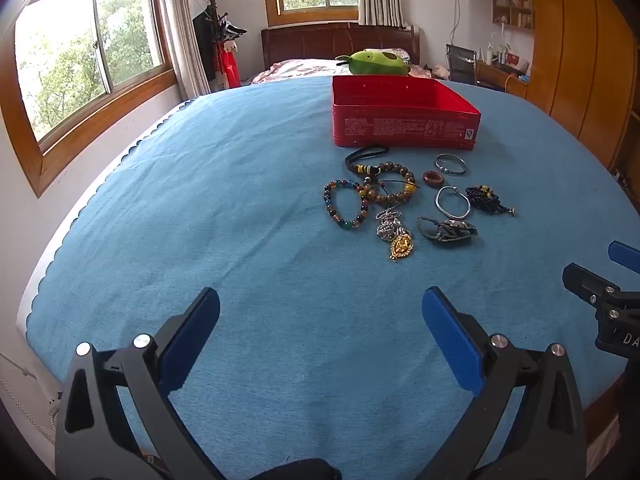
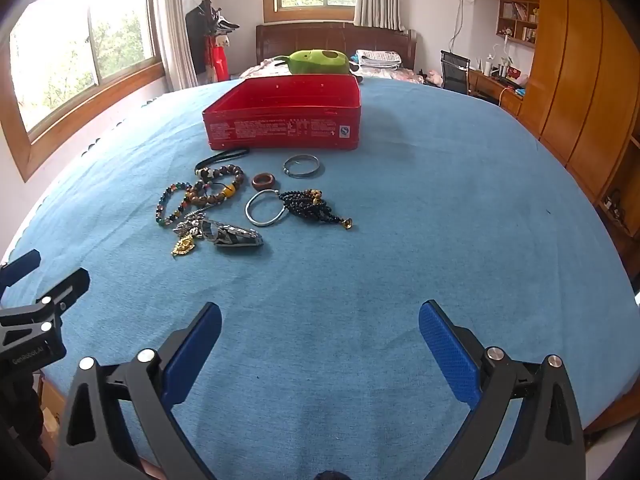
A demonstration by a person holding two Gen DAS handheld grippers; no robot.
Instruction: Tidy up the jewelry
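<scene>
A red open tin box [image 1: 404, 128] [image 2: 280, 130] sits on the blue tablecloth [image 1: 240, 208] [image 2: 440, 220]. In front of it lies a cluster of jewelry: a multicoloured bead bracelet [image 1: 347, 204] [image 2: 170, 206], a brown bead bracelet [image 1: 394, 182] [image 2: 220, 188], a gold pendant on a chain [image 1: 400, 245] [image 2: 184, 244], two silver bangles [image 1: 452, 202] [image 2: 264, 208], a brown ring [image 1: 434, 179] [image 2: 263, 181], black beads [image 1: 486, 199] [image 2: 312, 204]. My left gripper [image 1: 320, 320] and right gripper [image 2: 320, 330] stand open over bare cloth, well short of the jewelry.
A green plush toy [image 1: 376, 63] [image 2: 318, 61] lies behind the box. Beyond stand a wooden bed headboard [image 1: 340, 44], windows at left and wooden wardrobes [image 2: 580, 80] at right. The table edge curves along the left side.
</scene>
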